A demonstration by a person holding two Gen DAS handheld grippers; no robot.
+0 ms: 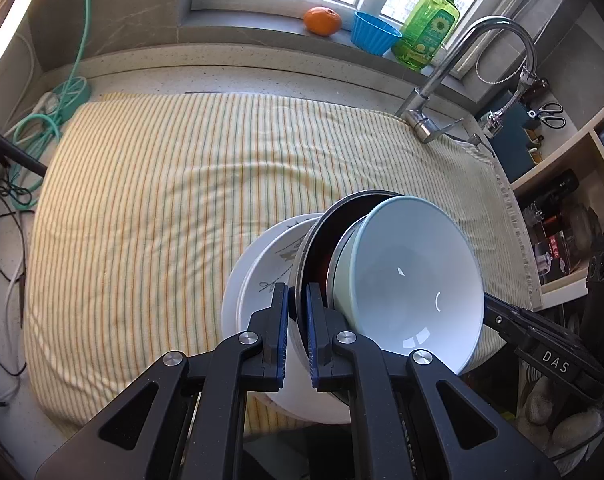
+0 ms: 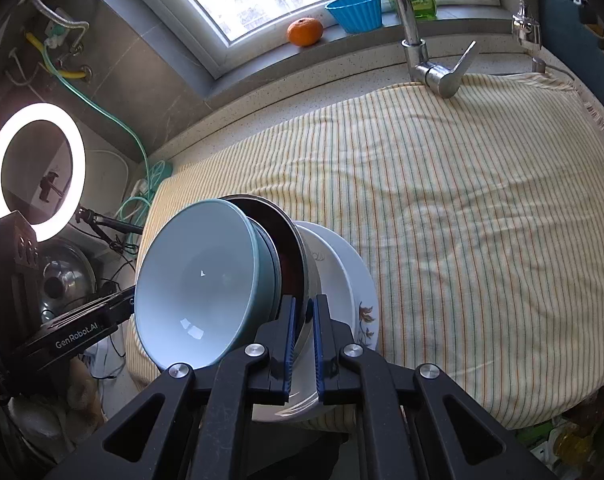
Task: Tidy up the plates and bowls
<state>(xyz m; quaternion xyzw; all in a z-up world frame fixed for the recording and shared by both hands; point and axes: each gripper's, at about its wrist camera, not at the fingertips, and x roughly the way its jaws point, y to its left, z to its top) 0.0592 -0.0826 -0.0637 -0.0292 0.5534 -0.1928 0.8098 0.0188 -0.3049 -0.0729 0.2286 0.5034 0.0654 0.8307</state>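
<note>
From my remote seat, two markings read clearly: white letters "DAS" on the right gripper (image 1: pixel 557 360) body in my left wrist view, and "GenRobot.AI" on the left gripper (image 2: pixel 78 338) body in my right wrist view.

Bowl (image 1: pixel 413 280) in pan (image 1: pixel 321 240), above cloth (image 1: pixel 162 200)

A speckled bench (image 1: pixel 150 65) runs below the window. A striped cloth (image 1: pixel 182 184) lies on it and covers most of it. A green hose (image 1: pixel 68 94) lies coiled at its far corner.
</note>
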